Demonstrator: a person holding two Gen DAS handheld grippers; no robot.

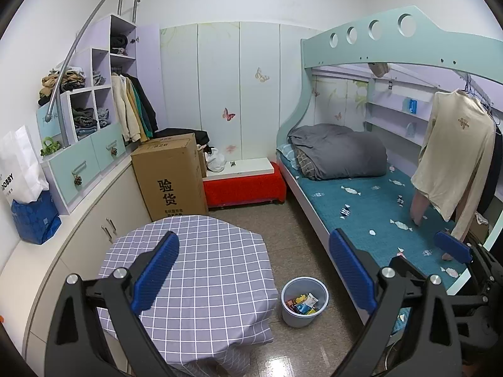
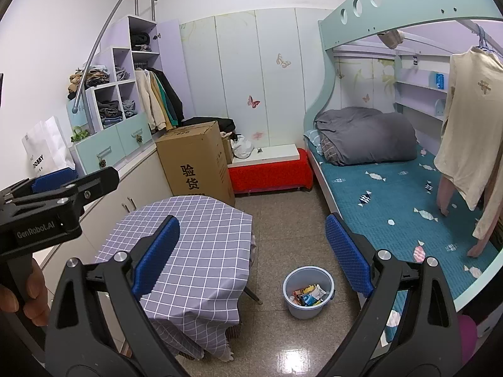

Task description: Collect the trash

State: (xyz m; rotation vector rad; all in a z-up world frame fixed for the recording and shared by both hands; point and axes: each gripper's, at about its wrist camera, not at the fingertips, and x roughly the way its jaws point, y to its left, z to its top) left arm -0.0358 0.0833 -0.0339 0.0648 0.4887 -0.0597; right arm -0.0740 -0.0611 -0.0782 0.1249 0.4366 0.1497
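Left claw marked "GenRobot.AI" — beyond, cardboard box printed "验货"

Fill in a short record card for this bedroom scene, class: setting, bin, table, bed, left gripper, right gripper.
setting: small bedroom with a tiled floor
bin: pale blue, upright on the floor between table and bed, holding colourful wrappers
table: covered by a grey checked cloth, nothing on it
bed: teal sheet, grey quilt folded at the far end
left gripper: open, holding nothing
right gripper: open, holding nothing
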